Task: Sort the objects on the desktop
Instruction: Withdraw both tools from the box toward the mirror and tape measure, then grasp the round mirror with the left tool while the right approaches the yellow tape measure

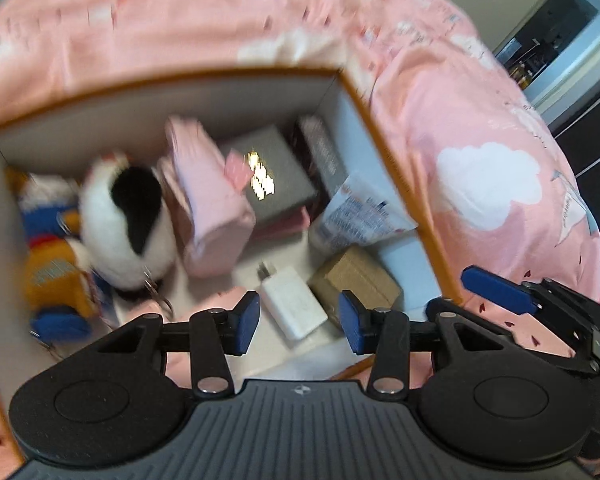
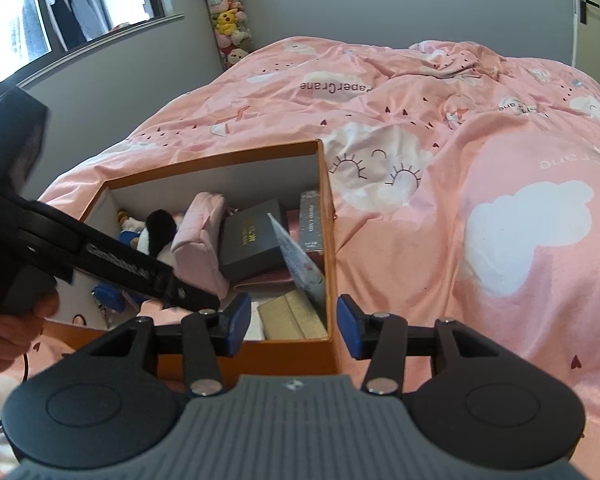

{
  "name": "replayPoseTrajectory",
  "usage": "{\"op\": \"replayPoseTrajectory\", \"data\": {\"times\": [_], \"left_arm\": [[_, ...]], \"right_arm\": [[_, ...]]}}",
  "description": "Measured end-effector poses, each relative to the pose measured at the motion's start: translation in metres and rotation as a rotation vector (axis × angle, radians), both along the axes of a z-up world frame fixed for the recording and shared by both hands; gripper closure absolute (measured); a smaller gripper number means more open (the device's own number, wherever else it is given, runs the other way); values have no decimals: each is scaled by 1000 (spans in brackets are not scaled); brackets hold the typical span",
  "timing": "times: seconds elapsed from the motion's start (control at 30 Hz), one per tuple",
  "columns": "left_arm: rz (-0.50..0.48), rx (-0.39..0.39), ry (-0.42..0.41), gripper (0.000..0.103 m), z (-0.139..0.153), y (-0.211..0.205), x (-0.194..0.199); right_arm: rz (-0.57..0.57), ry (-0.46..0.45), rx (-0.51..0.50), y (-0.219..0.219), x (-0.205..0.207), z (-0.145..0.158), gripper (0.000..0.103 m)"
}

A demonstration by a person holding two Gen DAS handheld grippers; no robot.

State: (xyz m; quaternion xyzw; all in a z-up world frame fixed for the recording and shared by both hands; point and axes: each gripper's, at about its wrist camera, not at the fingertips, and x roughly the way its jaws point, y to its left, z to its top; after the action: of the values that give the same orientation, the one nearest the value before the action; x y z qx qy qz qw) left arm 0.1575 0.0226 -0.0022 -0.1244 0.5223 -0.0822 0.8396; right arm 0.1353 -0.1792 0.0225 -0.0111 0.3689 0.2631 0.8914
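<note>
An orange box (image 1: 384, 136) with white inner walls lies on the pink bed and holds the sorted things; it also shows in the right wrist view (image 2: 328, 216). Inside are a black-and-white plush (image 1: 128, 216), a yellow-and-blue plush (image 1: 48, 264), a pink pouch (image 1: 212, 204), a grey case (image 1: 284, 176), a white charger (image 1: 294, 306) and a brown cardboard packet (image 1: 356, 280). My left gripper (image 1: 299, 322) is open and empty, hovering over the box's near end above the charger. My right gripper (image 2: 290, 330) is open and empty above the box's near right corner.
The pink quilt (image 2: 480, 200) with cloud prints surrounds the box. A printed packet (image 1: 360, 216) leans on the box's right wall. The right gripper's fingertips (image 1: 496, 288) show at the left view's right. A tube of plush toys (image 2: 230, 20) stands by the grey wall.
</note>
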Motion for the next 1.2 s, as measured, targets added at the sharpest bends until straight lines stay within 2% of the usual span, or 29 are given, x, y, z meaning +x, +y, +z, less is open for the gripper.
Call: {"op": "replayPoseTrajectory", "data": {"times": [0.1, 0.23, 0.37, 0.43, 0.57, 0.6, 0.63, 0.7, 0.87, 1.03, 1.2], "left_arm": [[-37, 39, -122, 53, 25, -4, -24], [-138, 82, -262, 53, 47, -16, -49], [-229, 120, -346, 53, 55, -33, -71], [-262, 130, -361, 53, 54, -42, -80], [-319, 124, -332, 53, 37, -56, -93], [-332, 119, -314, 55, 31, -58, -94], [-347, 118, -295, 59, 24, -60, -96], [-404, 125, -259, 60, 7, -67, -98], [-503, 210, -160, 60, -35, -85, -104], [-489, 185, -53, 55, -69, -84, -102], [-451, 114, -1, 49, -82, -77, -101]], "right_arm": [[19, -10, 4, 0, -8, 2, 47], [16, -49, 24, -6, -23, 9, 47], [27, -52, 35, -12, -37, 13, 47], [26, -48, 29, -14, -44, 13, 47], [-6, 0, -12, -18, -52, 2, 48], [-14, 22, -25, -19, -53, -3, 50], [-21, 46, -40, -21, -54, -9, 57], [-45, 96, -68, -25, -55, -22, 60], [-74, 194, -97, -33, -58, -47, 65], [-76, 238, -117, -32, -60, -60, 65], [-55, 275, -133, -29, -59, -70, 65]]}}
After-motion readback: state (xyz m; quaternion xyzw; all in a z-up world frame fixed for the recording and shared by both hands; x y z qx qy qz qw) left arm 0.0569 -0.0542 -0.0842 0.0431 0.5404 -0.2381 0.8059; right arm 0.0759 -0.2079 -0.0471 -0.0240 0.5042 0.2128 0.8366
